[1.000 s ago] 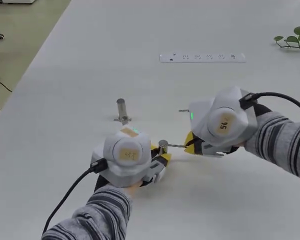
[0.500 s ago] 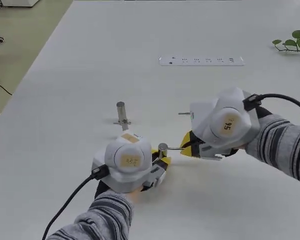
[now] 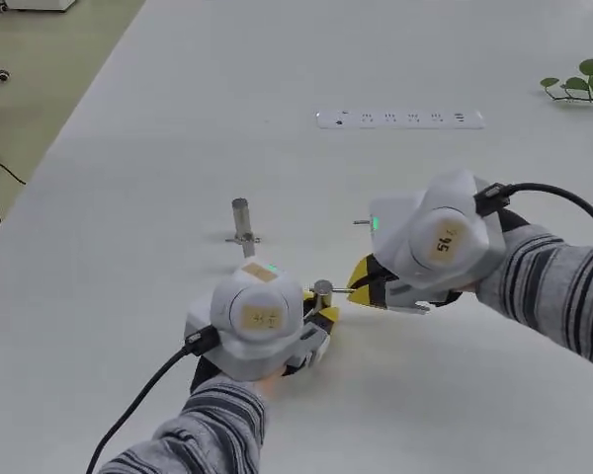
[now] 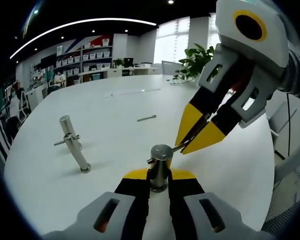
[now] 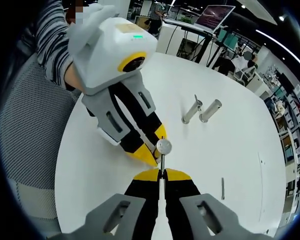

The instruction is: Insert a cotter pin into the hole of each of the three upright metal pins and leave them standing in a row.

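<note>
An upright metal pin (image 3: 322, 291) stands on the white table, and my left gripper (image 3: 316, 316) is shut on its lower part. In the left gripper view the pin (image 4: 160, 165) rises between my jaws. My right gripper (image 3: 361, 286) is shut on a thin cotter pin (image 5: 162, 165), whose tip meets the side of the pin's head (image 5: 164, 146). The right gripper's yellow tips (image 4: 197, 132) sit just right of the pin. A second upright pin (image 3: 240, 219) with a cotter pin through it stands farther back left. One loose cotter pin (image 3: 361, 222) lies on the table.
A white power strip (image 3: 399, 118) lies far back on the table (image 3: 128, 197). A green plant (image 3: 578, 79) sits at the far right edge. The table's left edge drops to the floor. The left gripper's black cable (image 3: 138, 385) trails toward me.
My right gripper has moved a little left, bringing the cotter pin closer into the held pin's head. The left gripper and its pin have stayed in place.
</note>
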The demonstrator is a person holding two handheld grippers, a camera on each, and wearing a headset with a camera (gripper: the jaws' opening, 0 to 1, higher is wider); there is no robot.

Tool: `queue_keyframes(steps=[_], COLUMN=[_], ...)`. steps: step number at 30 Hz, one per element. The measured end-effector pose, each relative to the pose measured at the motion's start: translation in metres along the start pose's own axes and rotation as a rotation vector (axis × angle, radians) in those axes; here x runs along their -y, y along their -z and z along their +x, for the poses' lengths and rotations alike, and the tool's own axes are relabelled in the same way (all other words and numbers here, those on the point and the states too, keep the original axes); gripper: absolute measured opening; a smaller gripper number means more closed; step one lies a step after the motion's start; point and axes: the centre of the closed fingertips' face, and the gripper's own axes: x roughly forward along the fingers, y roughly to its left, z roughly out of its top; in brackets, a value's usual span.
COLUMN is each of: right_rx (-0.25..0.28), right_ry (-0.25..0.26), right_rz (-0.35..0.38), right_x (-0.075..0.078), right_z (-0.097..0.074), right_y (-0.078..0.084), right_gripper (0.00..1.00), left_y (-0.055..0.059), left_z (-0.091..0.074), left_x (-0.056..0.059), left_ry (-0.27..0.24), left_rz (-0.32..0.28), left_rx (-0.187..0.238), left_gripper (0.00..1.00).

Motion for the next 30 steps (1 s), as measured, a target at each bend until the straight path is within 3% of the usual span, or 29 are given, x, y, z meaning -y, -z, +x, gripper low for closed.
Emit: queue_keyframes(steps=[22, 25, 30], right_rx=[0.027, 0.034, 0.036], right_ry=[-0.011, -0.008, -0.002], right_rz=[0.012, 0.06, 0.056], right_x=[-0.001, 0.0, -0.001], right_z=[0.007, 0.007, 0.003], right_y=[-0.012, -0.011, -0.011], right_gripper=[0.0, 0.0, 0.03], left_y=[0.0, 0.0, 0.0], left_z=[0.001, 0.001, 0.001], left_x=[0.0, 0.0, 0.0], left_ry=[-0.001, -0.003, -0.008], left_rz=[0.0, -0.001, -0.012], left_rx=[-0.002, -0.002, -0.003], left_gripper=[0.1, 0.1, 0.1])
